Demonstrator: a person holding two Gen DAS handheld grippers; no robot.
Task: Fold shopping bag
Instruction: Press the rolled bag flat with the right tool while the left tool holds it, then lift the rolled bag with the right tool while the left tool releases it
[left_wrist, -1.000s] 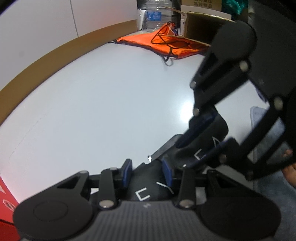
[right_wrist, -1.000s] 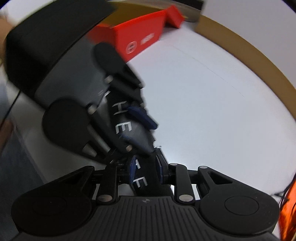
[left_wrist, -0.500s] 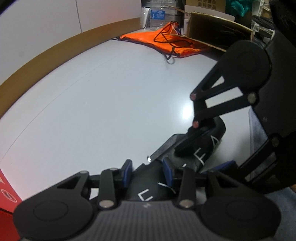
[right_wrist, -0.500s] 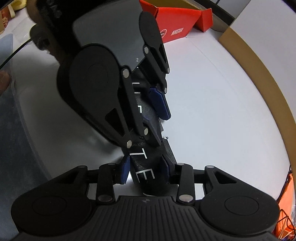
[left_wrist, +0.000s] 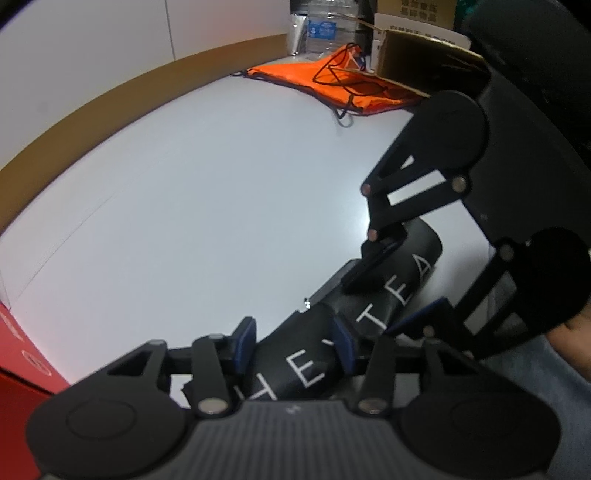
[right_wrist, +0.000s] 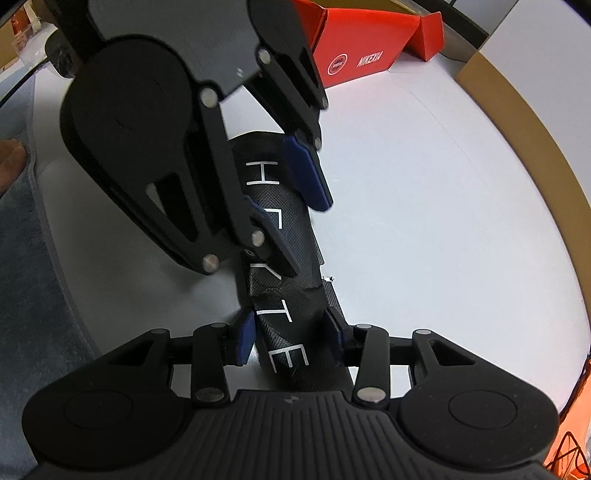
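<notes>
The black shopping bag (left_wrist: 369, 310) lies rolled on the white bench (left_wrist: 207, 206). The left gripper (left_wrist: 295, 343) is opening around it; the right gripper (right_wrist: 291, 336) straddles it, fingers spread. Withdraw both slowly so the roll stays tight.

We're riding the left gripper (left_wrist: 293, 341), looking steeply down along its fingers, right up close to the black bag (left_wrist: 369, 306) on the white surface (left_wrist: 203, 203). Far edge shows an orange bag (left_wrist: 332, 83) and a cardboard box (left_wrist: 424, 51). Now the right gripper (right_wrist: 291, 338), same steep, close look, facing the opposite way toward a red box (right_wrist: 354, 44). Both views share the black bag and the white surface, and each catches the other gripper: right (left_wrist: 391, 291) here, left (right_wrist: 295, 221) there.
</notes>
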